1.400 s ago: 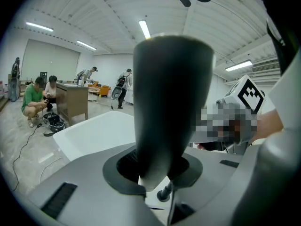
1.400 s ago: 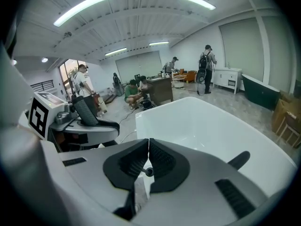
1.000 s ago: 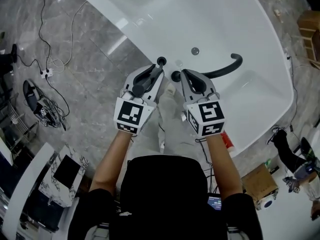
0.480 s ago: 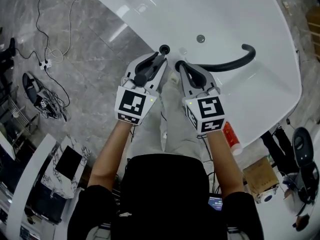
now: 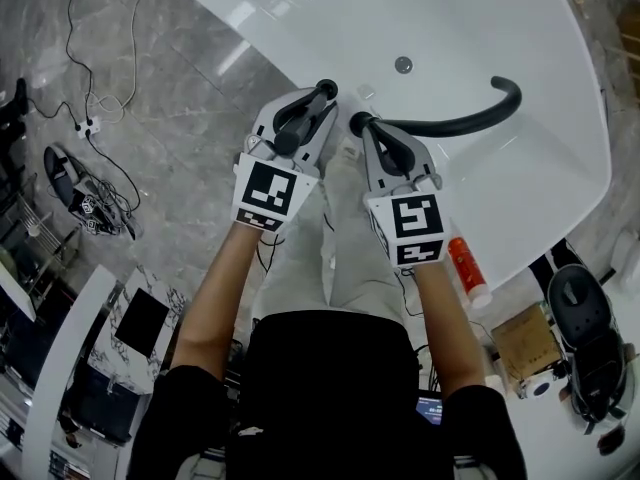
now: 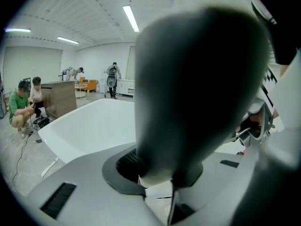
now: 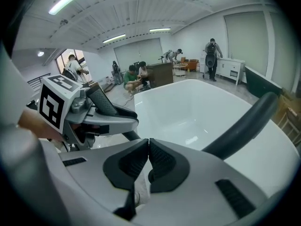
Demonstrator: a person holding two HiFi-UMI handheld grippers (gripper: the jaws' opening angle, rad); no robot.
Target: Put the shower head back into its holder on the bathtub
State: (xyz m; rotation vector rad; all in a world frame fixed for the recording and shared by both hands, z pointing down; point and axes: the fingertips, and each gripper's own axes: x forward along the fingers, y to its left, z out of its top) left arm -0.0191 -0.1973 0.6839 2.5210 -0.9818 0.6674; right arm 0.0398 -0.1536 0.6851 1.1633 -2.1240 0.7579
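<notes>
There is no writing here that can be read. Each gripper has a cube with black and white squares on it, the left cube [image 5: 270, 190] and the right cube [image 5: 412, 223]. A red bottle [image 5: 463, 265] with a white cap lies by the near edge of the bathtub [image 5: 510, 198]. Its label is too small to read.

The left gripper [image 5: 308, 118] is closed on the shower head [image 6: 202, 88]. The jaws press on it from both sides. In the left gripper view, this dark thing is so close that it fills most of the picture and looks blurry. From the head view, it is a long dark shape over the near rim of the tub. Its far end reaches a black round part [image 5: 326, 89] on the rim. I cannot tell if it sits in that part or only touches it.

The right gripper [image 7: 148, 149] holds nothing. Its two black pads meet at the tips. It hangs just beside the left gripper, near a second black round part [image 5: 358, 122] on the rim.

A black curved pipe [image 5: 470, 120] bends out over the tub, and its near end is hidden behind the right gripper. A small round drain [image 5: 403, 65] sits in the tub floor. The far end of the tub is cut off at the top edge.
</notes>
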